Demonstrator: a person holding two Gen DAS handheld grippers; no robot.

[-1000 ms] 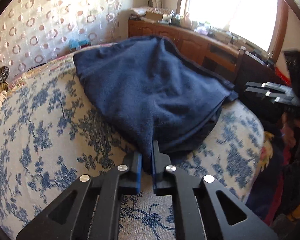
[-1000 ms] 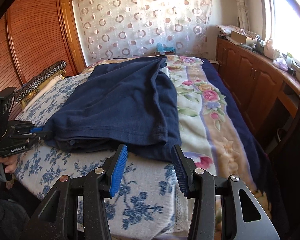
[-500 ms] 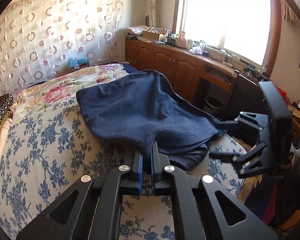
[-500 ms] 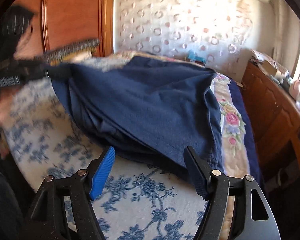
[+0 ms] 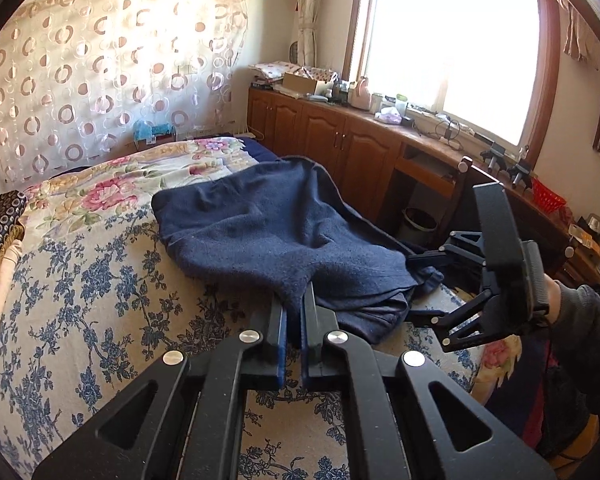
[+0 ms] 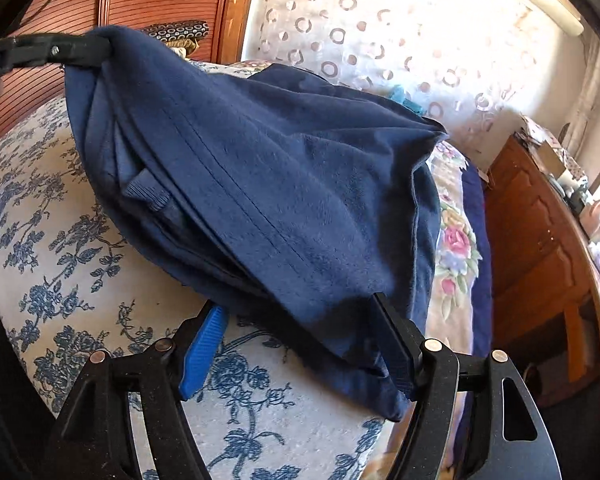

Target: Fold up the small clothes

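A navy blue garment point(image 5: 268, 232) lies on the bed with the blue-flowered sheet point(image 5: 80, 288). My left gripper point(image 5: 294, 300) is shut on a near corner of the garment and holds it lifted. In the right wrist view the garment point(image 6: 284, 184) hangs from that raised corner at the upper left. My right gripper point(image 6: 300, 316) is open, its jaws on either side of the garment's other near corner, the cloth between them. It also shows at the right of the left wrist view point(image 5: 428, 284), open at the garment's edge.
A wooden cabinet run point(image 5: 340, 144) with clutter stands under the window to the right of the bed. A wooden wardrobe point(image 6: 40, 8) and stacked pillows point(image 5: 0, 220) are to the left. A curtain point(image 5: 100, 60) hangs behind the bed.
My left gripper has lifted its corner of the garment. My right gripper has moved in from in front of the garment and now straddles the other corner, still open.
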